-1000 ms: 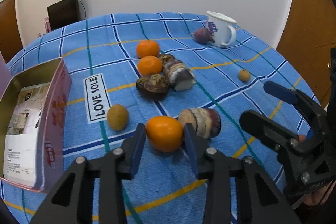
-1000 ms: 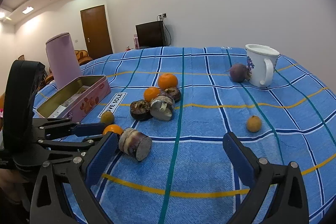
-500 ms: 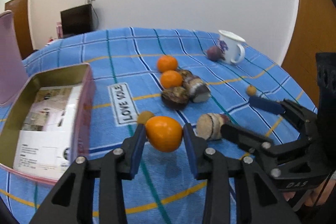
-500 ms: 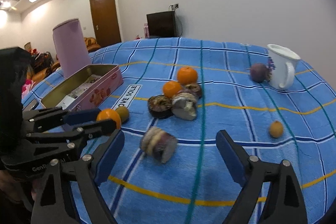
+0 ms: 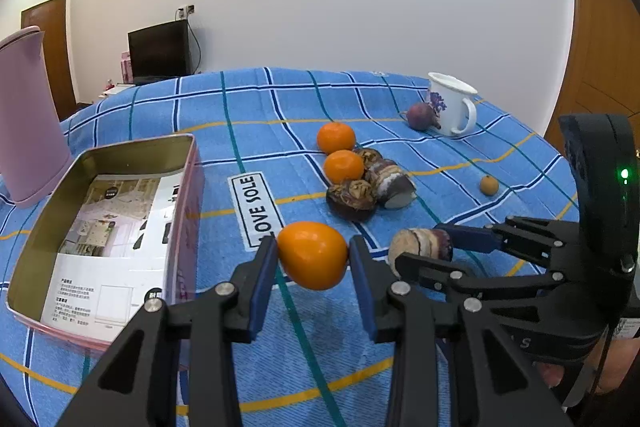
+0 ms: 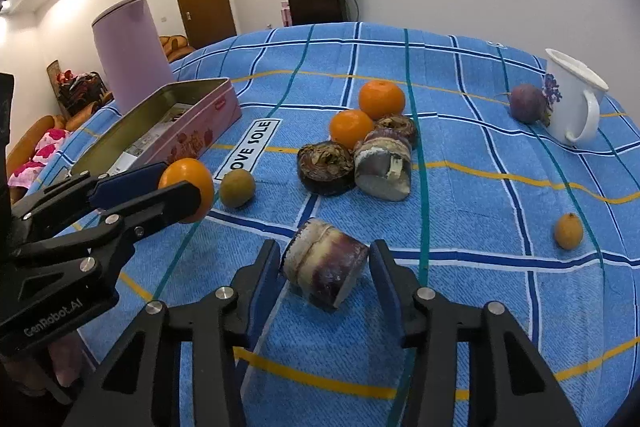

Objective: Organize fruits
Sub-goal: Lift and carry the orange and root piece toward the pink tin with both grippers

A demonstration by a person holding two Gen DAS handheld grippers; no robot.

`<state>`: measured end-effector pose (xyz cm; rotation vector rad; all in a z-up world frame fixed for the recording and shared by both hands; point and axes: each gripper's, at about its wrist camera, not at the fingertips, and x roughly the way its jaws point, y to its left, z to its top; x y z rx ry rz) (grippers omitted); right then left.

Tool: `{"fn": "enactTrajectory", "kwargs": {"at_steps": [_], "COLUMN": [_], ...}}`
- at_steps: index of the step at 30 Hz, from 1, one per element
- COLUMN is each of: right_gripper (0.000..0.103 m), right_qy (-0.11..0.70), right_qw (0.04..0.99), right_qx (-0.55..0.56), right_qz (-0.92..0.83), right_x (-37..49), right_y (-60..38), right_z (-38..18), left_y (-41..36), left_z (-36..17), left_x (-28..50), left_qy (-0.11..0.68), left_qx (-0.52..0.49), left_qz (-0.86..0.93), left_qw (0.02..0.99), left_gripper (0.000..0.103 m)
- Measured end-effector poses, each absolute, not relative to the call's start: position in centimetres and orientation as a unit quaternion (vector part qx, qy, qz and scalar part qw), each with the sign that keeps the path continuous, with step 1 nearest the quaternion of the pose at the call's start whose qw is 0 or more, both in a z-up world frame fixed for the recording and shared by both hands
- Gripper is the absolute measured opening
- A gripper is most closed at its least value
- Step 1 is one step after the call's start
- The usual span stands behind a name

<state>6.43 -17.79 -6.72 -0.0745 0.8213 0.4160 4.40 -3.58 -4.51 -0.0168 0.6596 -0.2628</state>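
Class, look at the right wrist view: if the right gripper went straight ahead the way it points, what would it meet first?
The right gripper would most likely meet the cut purple-and-white root piece first. It lies on the blue cloth between the open fingers, apparently untouched, though depth is hard to judge.

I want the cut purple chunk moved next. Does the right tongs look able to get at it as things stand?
Probably yes. The right tongs are open with a finger on each side of the purple chunk, nothing between them. The left tongs, shut on an orange, sit off to the side.
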Motion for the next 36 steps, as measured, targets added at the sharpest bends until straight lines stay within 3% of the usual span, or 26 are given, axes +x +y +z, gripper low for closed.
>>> {"fn": "enactTrajectory", "kwargs": {"at_steps": [36], "right_gripper": [0.048], "right_qy": [0.301], "right_qw": [0.928], "right_qx": [-0.03], "right_qz": [0.217], "right_x": [3.6], "right_y": [-18.4], "right_z": [-4.3], "left_y": [-4.2], "left_z": [-3.2], "left_x": [2.1], "left_qy": [0.253], "left_qx": [-0.003], "left_qz": [-0.131], "left_qw": [0.959], "left_gripper": [0.038]}}
